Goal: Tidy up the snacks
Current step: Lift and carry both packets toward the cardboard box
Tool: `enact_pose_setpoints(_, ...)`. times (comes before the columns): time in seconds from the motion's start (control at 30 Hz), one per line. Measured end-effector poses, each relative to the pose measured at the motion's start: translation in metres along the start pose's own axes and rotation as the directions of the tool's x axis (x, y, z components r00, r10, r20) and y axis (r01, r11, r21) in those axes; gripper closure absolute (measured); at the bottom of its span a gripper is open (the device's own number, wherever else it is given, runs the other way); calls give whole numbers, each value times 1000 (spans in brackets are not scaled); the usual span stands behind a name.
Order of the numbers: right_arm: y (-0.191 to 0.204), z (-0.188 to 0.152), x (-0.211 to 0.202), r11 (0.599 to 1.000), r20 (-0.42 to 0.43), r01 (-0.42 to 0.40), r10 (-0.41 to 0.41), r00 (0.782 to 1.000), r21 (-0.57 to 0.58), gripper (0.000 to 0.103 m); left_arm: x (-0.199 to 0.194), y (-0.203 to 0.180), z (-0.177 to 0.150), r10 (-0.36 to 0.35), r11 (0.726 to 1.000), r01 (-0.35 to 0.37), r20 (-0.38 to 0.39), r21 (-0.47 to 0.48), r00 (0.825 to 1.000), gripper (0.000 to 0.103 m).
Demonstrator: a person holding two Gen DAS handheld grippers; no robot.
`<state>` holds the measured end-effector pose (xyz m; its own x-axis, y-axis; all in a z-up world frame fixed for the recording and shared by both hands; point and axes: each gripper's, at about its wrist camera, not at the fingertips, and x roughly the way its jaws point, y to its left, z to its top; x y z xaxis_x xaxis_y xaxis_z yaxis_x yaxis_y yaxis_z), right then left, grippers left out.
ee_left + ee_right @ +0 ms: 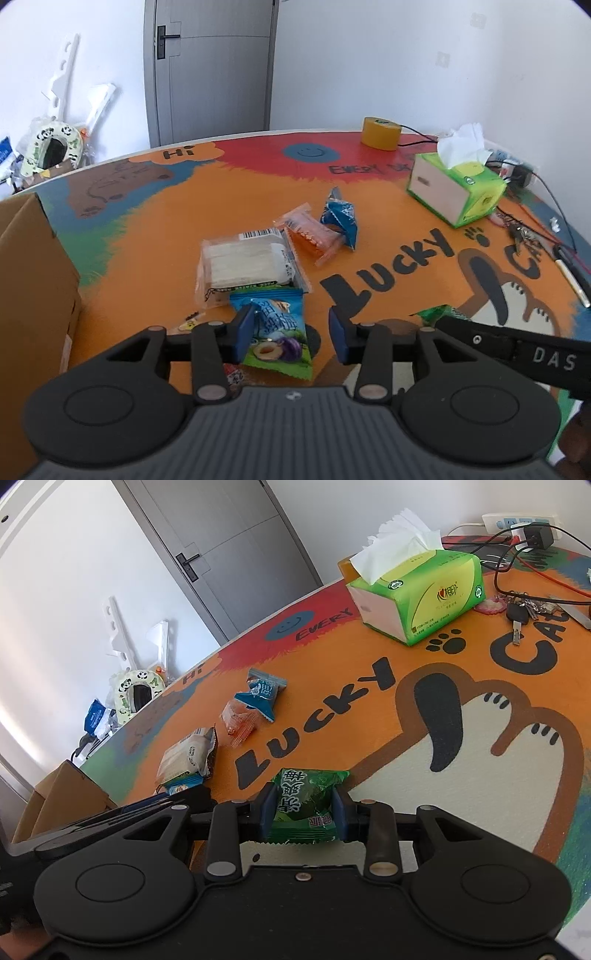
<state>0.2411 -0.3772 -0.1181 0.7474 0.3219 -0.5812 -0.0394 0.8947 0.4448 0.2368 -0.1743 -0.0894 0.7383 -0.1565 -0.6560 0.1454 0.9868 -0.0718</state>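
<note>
The right claw is seen clamped on a green snack packet, held just above the surface. The left claw stands apart, its left pad against a blue plum packet lying on the surface. Beyond, at 12 o'clock, a white wafer pack is noted, then an orange packet and a blue packet touching each other. A tissue box sits at 2 o'clock

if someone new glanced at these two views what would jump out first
The loud orange cartoon mat with LUCKY lettering fills the table. On it, the right gripper pinches a green snack pack, while the left gripper stands open around a blue plum pack. Beyond lie a white pack, an orange one and a small blue one, with a green tissue box at far right.
</note>
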Motion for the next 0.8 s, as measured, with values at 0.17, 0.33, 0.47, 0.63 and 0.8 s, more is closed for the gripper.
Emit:
enact_pose_setpoints(0.17,1,-3,-1,1000,1,-9,9,1000,6,69,9,7,-4,31,999,-32,-49,-12,998,59)
enact_pose_setpoints(0.33,5,-6,-3,1000,2,-6,6,1000,-16,70,5,6,-7,-2,999,0,-44,-36,999,74)
enact_pose_setpoints(0.47,9,-7,-12,1000,20,-9,10,1000,-26,70,-6,8,-7,14,999,-15,-16,-51,1000,75)
enact_pose_setpoints(0.63,15,-7,-20,999,32,-17,18,999,-28,70,-25,9,-4,-2,998,2,10,-63,1000,75)
enact_pose_setpoints(0.8,29,-7,-31,999,53,-36,38,998,-40,70,-49,17,-2,-9,997,12,41,-80,999,75)
